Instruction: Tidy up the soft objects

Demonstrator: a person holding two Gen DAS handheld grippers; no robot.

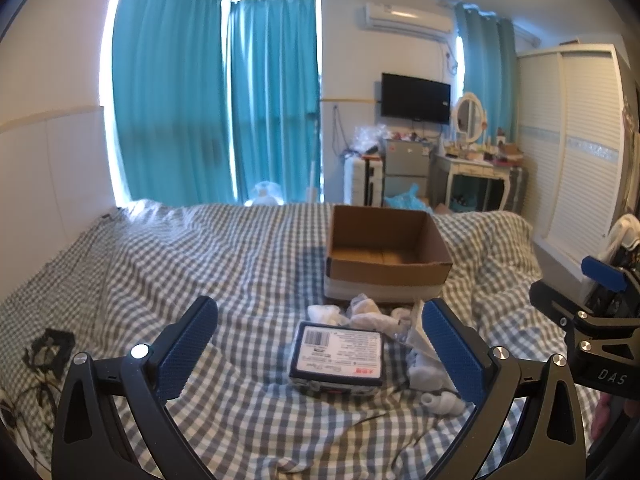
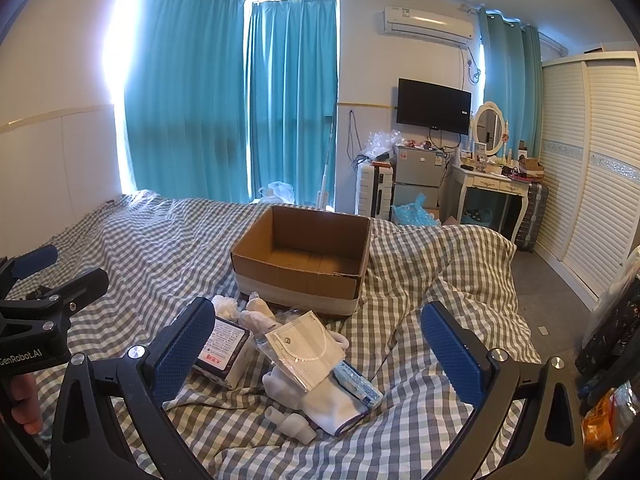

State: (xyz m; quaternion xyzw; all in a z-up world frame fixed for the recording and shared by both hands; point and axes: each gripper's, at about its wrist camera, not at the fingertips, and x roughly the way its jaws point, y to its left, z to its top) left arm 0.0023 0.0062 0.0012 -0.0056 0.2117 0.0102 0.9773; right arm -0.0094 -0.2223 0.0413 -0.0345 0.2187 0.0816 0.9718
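Note:
A pile of soft items lies on the checked bedspread in front of an open cardboard box (image 1: 384,274) (image 2: 296,278), which looks empty. The pile holds a dark-wrapped tissue pack (image 1: 338,356) (image 2: 224,350), a bagged face mask (image 2: 304,346), a white sock (image 2: 332,404), balled white socks (image 1: 370,316) and a small blue-white packet (image 2: 356,384). My left gripper (image 1: 318,308) is open above the bed, its fingers on either side of the tissue pack. My right gripper (image 2: 316,310) is open too, straddling the mask and sock. Neither touches anything.
A tangle of black cable (image 1: 44,354) lies on the bed at the left. The bed's right edge drops to a grey floor (image 2: 548,280) beside a white wardrobe (image 2: 600,184). A dressing table (image 2: 496,188), mini fridge and suitcase stand beyond the bed.

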